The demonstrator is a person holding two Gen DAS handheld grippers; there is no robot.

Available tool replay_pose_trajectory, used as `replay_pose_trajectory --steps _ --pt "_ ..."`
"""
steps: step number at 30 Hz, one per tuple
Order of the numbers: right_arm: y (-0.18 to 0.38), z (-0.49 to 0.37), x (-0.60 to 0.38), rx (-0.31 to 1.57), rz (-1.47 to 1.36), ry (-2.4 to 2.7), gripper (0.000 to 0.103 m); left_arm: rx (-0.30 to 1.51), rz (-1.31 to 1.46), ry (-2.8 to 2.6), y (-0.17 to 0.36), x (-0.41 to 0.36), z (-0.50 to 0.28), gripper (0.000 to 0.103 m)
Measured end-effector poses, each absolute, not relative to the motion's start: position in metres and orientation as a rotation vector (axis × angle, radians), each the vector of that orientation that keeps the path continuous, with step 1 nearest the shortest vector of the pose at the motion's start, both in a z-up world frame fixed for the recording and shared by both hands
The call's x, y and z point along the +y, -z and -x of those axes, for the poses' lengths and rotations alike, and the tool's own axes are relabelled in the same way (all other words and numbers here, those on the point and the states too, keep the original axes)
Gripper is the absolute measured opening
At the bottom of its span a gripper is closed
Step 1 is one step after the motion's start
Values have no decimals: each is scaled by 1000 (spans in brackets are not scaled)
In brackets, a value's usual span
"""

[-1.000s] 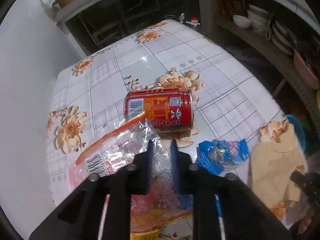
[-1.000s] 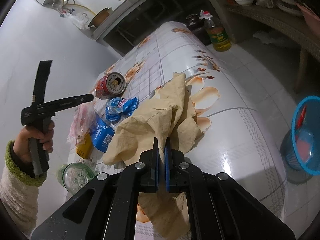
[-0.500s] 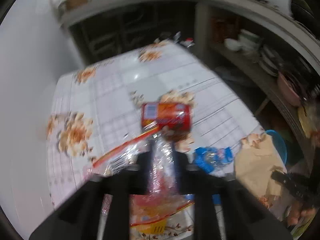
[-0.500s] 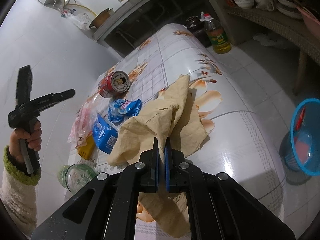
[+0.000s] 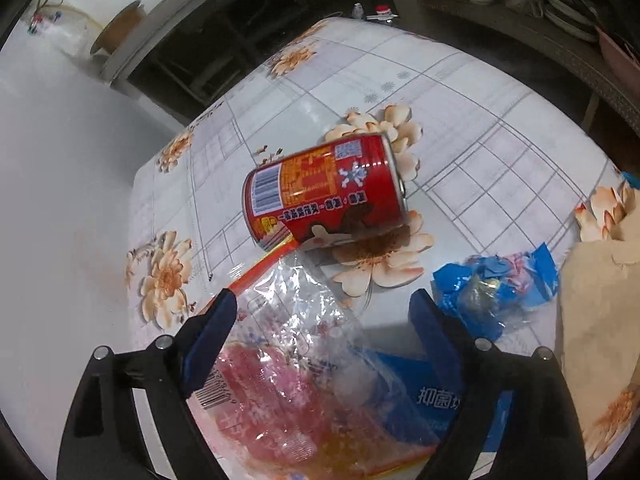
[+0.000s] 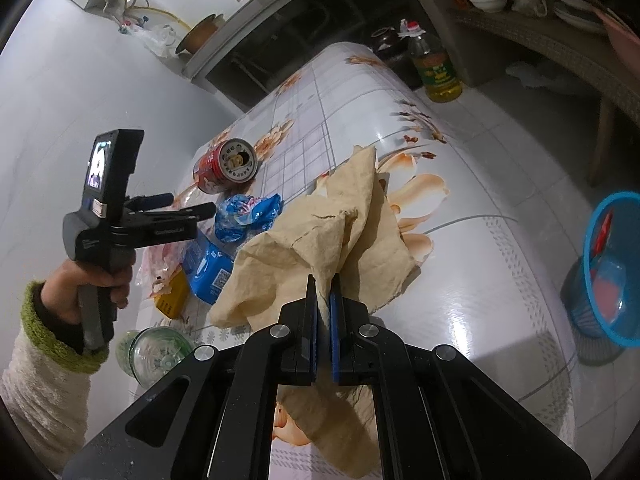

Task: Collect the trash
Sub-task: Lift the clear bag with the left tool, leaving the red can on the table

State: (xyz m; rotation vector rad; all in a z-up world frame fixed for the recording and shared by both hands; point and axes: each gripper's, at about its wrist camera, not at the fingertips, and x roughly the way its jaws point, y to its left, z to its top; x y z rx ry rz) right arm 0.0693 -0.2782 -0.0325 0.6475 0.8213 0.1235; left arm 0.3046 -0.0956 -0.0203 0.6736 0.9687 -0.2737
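My left gripper hovers over a clear plastic wrapper with pink print, its jaws opening wide. The wrapper lies between and under the fingers, and the pads do not press on it. Just beyond lies a red can on its side, with a crumpled blue wrapper to its right. My right gripper is shut on a fold of a tan cloth heaped on the table. The right wrist view also shows the left gripper held by a hand, near the can.
A blue packet, a yellow item and a glass jar lie at the near left of the floral table. On the floor stand a blue basket and an oil bottle. Shelves of dishes line the right.
The left gripper's jaws went from nearly shut to wide apart. It swung up, then came down closer to the wrapper and can. The right gripper and cloth stayed still.
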Motion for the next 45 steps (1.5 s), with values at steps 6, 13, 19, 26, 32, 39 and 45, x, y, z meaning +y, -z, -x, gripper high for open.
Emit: replay_pose_trajectory --steps 6,13,19,26,32,39,45 --pt "33 -70 -278 821 -649 -131 4 1024 -545 292 15 -75 -312 24" --pt "31 -66 -280 809 -651 -127 4 950 -514 316 -13 -61 -298 0" --pt "28 -65 -280 802 -652 -129 4 912 -480 356 -36 -49 -289 0" --pt "26 -65 -277 803 -654 -136 4 1028 -497 330 -10 -64 -309 81" --pt "26 -64 -281 797 -664 -127 5 1161 -546 301 27 -79 -325 79" --pt "29 -66 -280 803 -673 -135 5 1121 -584 291 24 -79 -325 38" --pt "28 -66 -280 798 -674 -135 5 1118 -581 326 21 -79 -322 0"
